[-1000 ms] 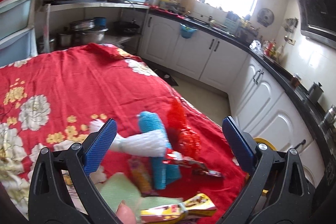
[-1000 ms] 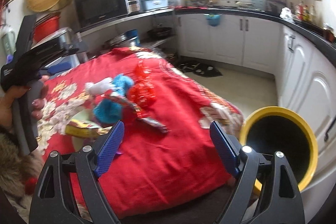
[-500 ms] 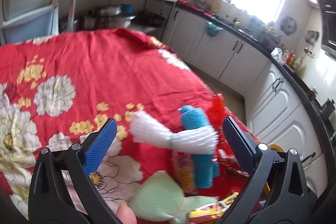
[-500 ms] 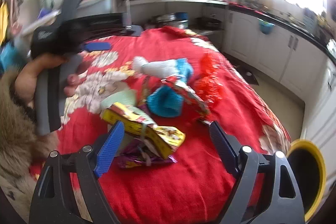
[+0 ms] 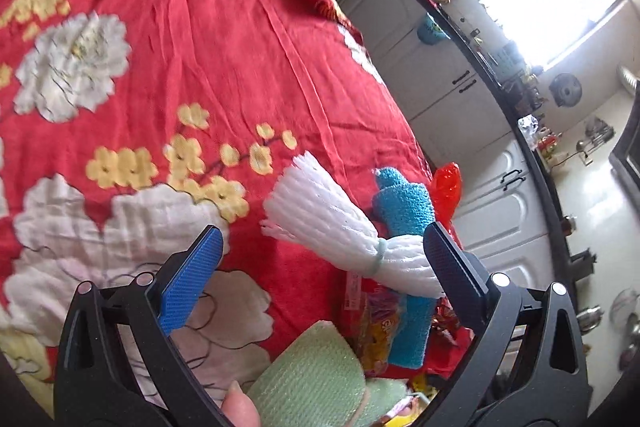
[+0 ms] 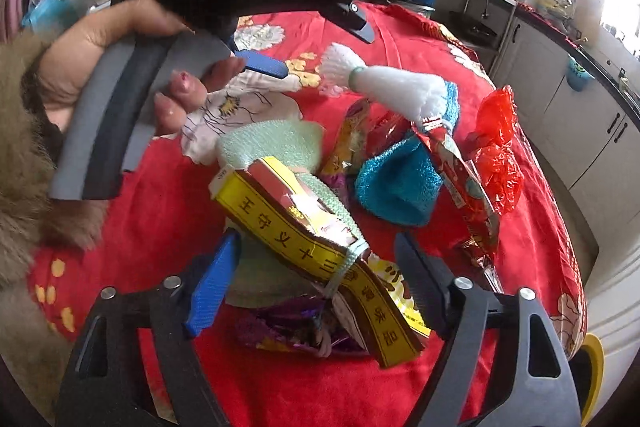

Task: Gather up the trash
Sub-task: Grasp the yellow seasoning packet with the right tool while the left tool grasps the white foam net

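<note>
Both grippers have closed in on the pile since a second ago: my right gripper has swung from the yellow bin and now straddles the yellow wrapper, while my left gripper has dropped nearer the white foam net. Jaws on both sides stand wide apart, holding nothing.

All the trash sits heaped on the red floral tablecloth: the white foam net lies across a blue foam net, with a red cellophane wrapper beside them, a green foam sheet under the yellow wrapper, and a purple wrapper beneath that. Only the bin's rim shows, at the lower right past the table edge.

My worry is the stacking. Closing on the yellow wrapper may pinch the green sheet or purple wrapper too, and a half-caught piece could drop short of the bin. Slick foil could also slide out of the pads, and a low grab might bunch the cloth and drag the whole heap.
</note>
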The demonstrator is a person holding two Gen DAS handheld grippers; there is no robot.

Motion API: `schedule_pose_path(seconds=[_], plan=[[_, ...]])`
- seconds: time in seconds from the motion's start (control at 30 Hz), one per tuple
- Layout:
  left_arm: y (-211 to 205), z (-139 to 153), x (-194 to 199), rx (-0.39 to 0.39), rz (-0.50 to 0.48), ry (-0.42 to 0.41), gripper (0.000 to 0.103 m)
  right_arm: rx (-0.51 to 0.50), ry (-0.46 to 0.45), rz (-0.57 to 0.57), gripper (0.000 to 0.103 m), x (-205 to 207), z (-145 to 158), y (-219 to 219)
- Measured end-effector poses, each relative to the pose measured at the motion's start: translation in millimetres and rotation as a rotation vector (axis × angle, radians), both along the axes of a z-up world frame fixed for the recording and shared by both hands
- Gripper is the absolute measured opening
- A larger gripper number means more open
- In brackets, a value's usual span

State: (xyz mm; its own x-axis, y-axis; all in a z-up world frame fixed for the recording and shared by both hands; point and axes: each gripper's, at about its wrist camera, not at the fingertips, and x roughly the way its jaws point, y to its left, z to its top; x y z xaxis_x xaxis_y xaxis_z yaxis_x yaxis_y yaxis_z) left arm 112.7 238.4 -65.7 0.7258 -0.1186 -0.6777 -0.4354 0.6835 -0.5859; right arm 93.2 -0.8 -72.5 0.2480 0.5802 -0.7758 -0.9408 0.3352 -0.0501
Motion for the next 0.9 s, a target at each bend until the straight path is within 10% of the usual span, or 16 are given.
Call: schedule_pose_path(seconds=[0.27, 0.53, 0.9], plan=[[5.6, -19.3, 16.2, -0.134, 0.004, 0.031, 0.086, 0.040, 0.054, 0.004, 0.055, 11.0, -0.2, 0.9], [9.2, -23.6, 20.0, -0.148, 0.005, 0.034, 0.025, 0.076, 0.047, -0.021, 0.043, 14.4, 4.0, -9.3], [3.8, 19.8, -9.2, -0.019, 0.013, -0.094, 0.015, 0.196, 0.094, -0.141, 0.036, 30.4, 17.3, -41.1]])
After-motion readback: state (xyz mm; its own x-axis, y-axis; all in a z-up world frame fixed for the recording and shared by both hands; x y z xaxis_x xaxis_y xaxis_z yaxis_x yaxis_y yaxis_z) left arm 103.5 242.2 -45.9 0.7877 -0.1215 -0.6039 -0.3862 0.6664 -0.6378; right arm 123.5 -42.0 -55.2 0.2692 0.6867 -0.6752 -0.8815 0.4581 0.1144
